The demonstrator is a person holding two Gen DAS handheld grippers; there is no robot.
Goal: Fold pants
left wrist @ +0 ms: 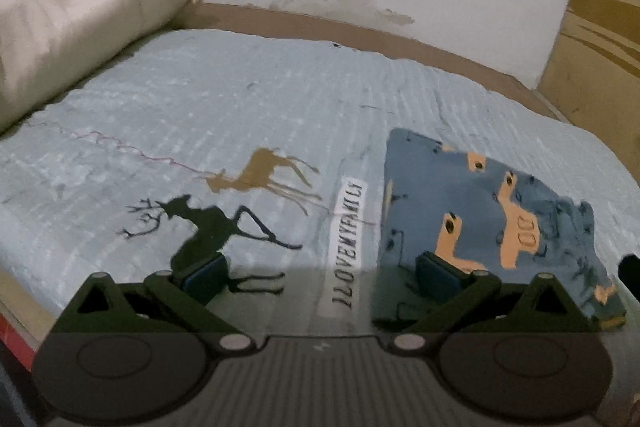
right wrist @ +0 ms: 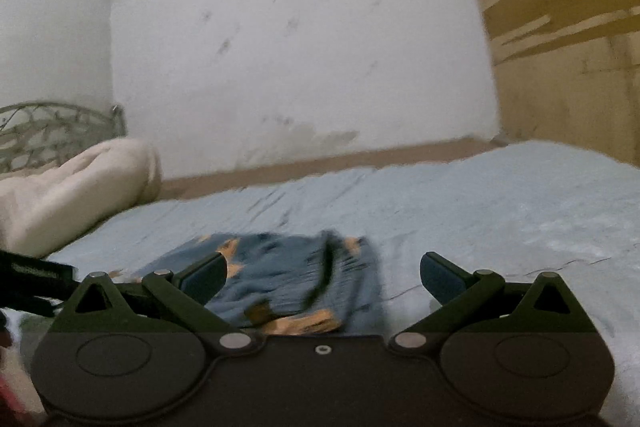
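I hold my left gripper low over the bedspread, jaws spread wide, gripping nothing. My right gripper gapes empty too. The blue pants, orange-patterned, lie folded compactly at lower right of the left view.

Low wrist views (shared bed)
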